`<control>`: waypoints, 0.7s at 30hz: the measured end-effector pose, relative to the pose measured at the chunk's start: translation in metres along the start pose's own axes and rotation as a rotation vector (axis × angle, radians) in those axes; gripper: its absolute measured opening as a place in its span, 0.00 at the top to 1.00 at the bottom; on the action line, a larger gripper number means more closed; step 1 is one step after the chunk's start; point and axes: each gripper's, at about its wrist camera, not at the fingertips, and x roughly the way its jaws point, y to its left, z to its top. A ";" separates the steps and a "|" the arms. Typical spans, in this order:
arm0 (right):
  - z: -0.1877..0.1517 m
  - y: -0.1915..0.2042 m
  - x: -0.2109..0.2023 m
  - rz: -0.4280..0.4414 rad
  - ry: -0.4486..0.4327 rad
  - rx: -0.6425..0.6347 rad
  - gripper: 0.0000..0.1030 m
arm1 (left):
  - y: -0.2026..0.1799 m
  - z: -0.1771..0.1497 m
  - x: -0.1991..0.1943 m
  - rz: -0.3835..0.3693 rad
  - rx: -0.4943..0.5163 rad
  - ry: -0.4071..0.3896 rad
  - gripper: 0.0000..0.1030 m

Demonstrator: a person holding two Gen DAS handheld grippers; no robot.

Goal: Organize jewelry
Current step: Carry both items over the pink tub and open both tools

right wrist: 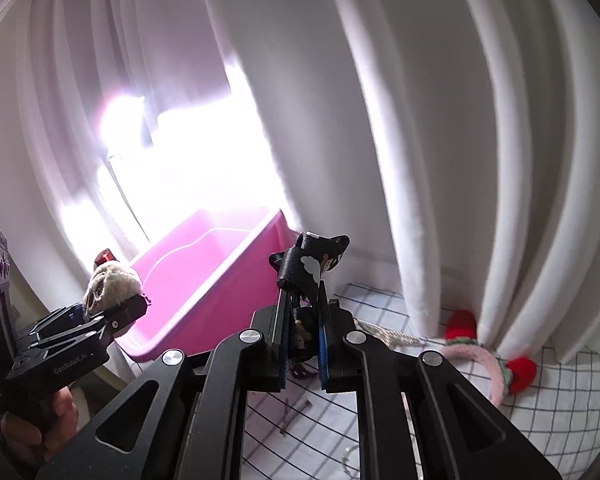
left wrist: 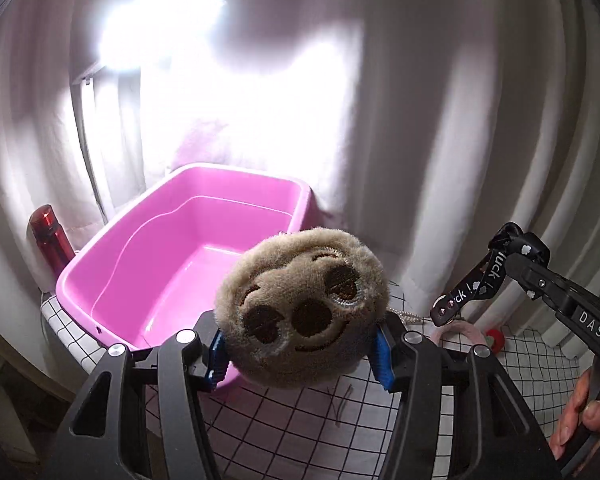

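The left tool (left wrist: 302,354) clamps a round plush sloth face (left wrist: 302,306) above the near corner of the pink tub (left wrist: 139,264) (on the grid-patterned desk (left wrist: 283,428)), while the right tool (right wrist: 303,356) pinches a black printed strap (right wrist: 306,270) upright, beside the tub.

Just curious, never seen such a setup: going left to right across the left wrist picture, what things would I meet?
red bottle → pink tub → fluffy sloth-face plush → black printed ribbon → other gripper
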 end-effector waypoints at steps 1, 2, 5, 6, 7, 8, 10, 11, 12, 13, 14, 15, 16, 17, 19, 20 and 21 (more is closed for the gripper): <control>0.007 0.010 0.010 0.023 -0.002 -0.013 0.90 | 0.009 0.005 0.001 0.019 -0.007 -0.009 0.48; 0.014 0.019 0.019 0.042 -0.003 -0.026 0.90 | 0.019 0.010 0.003 0.034 -0.014 -0.017 0.48; 0.031 0.049 0.047 0.099 -0.002 -0.064 0.90 | 0.045 0.023 0.011 0.085 -0.034 -0.028 0.48; 0.036 0.059 0.056 0.117 0.000 -0.075 0.90 | 0.055 0.027 0.014 0.101 -0.042 -0.030 0.48; 0.041 0.068 0.066 0.134 0.002 -0.088 0.90 | 0.063 0.029 0.018 0.115 -0.049 -0.028 0.48; 0.045 0.077 0.075 0.147 0.006 -0.102 0.90 | 0.070 0.032 0.023 0.126 -0.058 -0.025 0.48; 0.053 0.093 0.093 0.174 0.015 -0.121 0.90 | 0.083 0.039 0.032 0.149 -0.073 -0.018 0.48; 0.056 0.101 0.102 0.185 0.021 -0.128 0.90 | 0.089 0.040 0.037 0.160 -0.079 -0.015 0.48; 0.058 0.108 0.111 0.195 0.031 -0.134 0.90 | 0.094 0.039 0.042 0.171 -0.083 -0.009 0.48; 0.060 0.115 0.120 0.206 0.044 -0.137 0.90 | 0.100 0.039 0.046 0.180 -0.089 -0.003 0.48; 0.060 0.121 0.128 0.214 0.056 -0.140 0.90 | 0.105 0.039 0.052 0.187 -0.097 0.006 0.48; 0.061 0.126 0.137 0.219 0.072 -0.146 0.90 | 0.109 0.039 0.056 0.192 -0.103 0.016 0.48; 0.061 0.134 0.146 0.221 0.087 -0.151 0.90 | 0.116 0.037 0.062 0.199 -0.110 0.026 0.48; 0.059 0.137 0.155 0.221 0.103 -0.154 0.90 | 0.121 0.036 0.068 0.206 -0.116 0.037 0.48; 0.055 0.144 0.171 0.218 0.141 -0.161 0.90 | 0.129 0.034 0.080 0.209 -0.135 0.064 0.48; 0.053 0.148 0.181 0.214 0.158 -0.165 0.90 | 0.132 0.033 0.085 0.213 -0.145 0.079 0.48; 0.053 0.150 0.190 0.210 0.182 -0.171 0.90 | 0.136 0.031 0.092 0.219 -0.153 0.094 0.48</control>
